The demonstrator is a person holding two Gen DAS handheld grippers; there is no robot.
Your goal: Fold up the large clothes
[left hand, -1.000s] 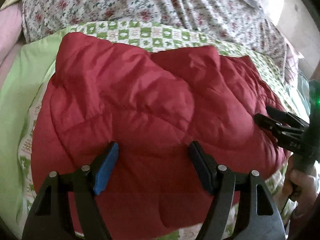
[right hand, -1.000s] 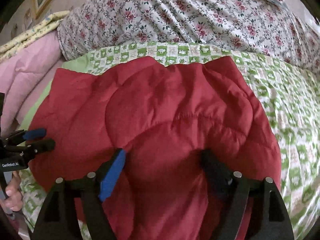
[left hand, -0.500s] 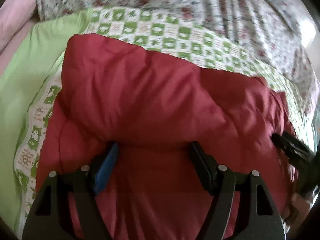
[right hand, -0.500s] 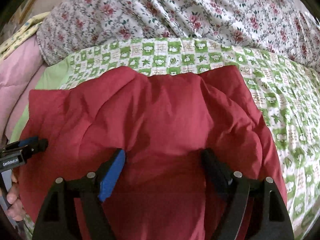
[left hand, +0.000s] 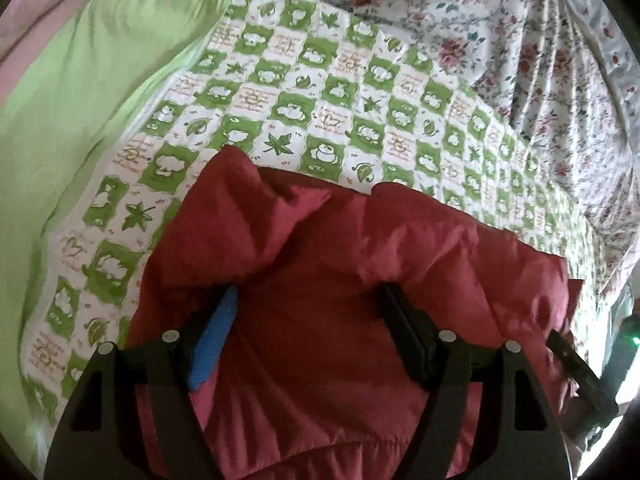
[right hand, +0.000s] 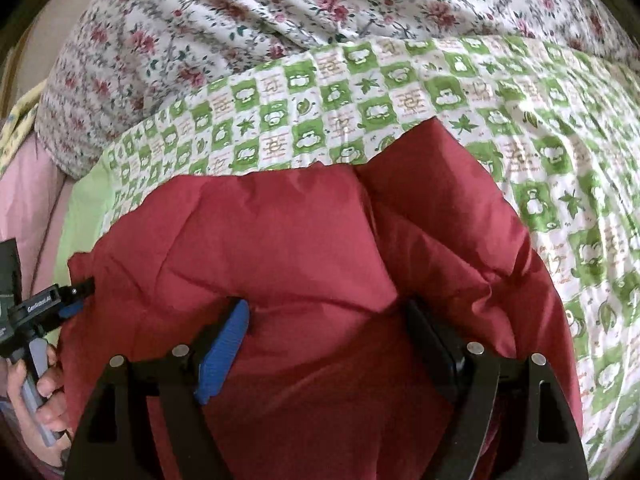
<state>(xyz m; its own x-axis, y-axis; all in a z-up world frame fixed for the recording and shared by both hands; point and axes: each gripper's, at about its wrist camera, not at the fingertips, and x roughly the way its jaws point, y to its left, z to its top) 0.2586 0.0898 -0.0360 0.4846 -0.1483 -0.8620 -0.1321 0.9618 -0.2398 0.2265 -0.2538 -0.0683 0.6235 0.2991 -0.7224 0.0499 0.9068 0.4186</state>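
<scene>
1. The red padded garment (left hand: 360, 248) lay on the green-checked quilt (left hand: 304, 92), near side bunched up towards both cameras. Its far edge sat short of the floral bedding (right hand: 240, 20).
2. The left gripper (left hand: 310, 292) had wide jaws with a thick wad of garment filling the gap. The tips were sunk under a puffy fold, so I read it as clamped on the garment.
3. The right gripper (right hand: 327, 304) looked the same: wide jaws, both tips buried in the red fabric, and a ridge of it bulging over them. I read this too as grasping the garment.
4. The two grippers sat at opposite ends of the same near edge. The left one showed at the left border of the right wrist view, with the person's hand (right hand: 36, 392) on its handle.
5. Judged step: mid-fold, with the near edge being carried towards the far edge.
6. Risk: slick, puffy fabric held only at the tips could let a wad slide out of one jaw, so that side would drop and the fold would skew.
7. Risk: the far edge already looked uneven, with a notch between two lobes. Laying the near edge down on it unmatched would give a lopsided fold.
8. Risk: trapped air and padding could make the fold spring back open once let go.
9. Risk: dragging low could ruck the quilt or the plain green sheet (left hand: 80, 100) under the garment.
</scene>
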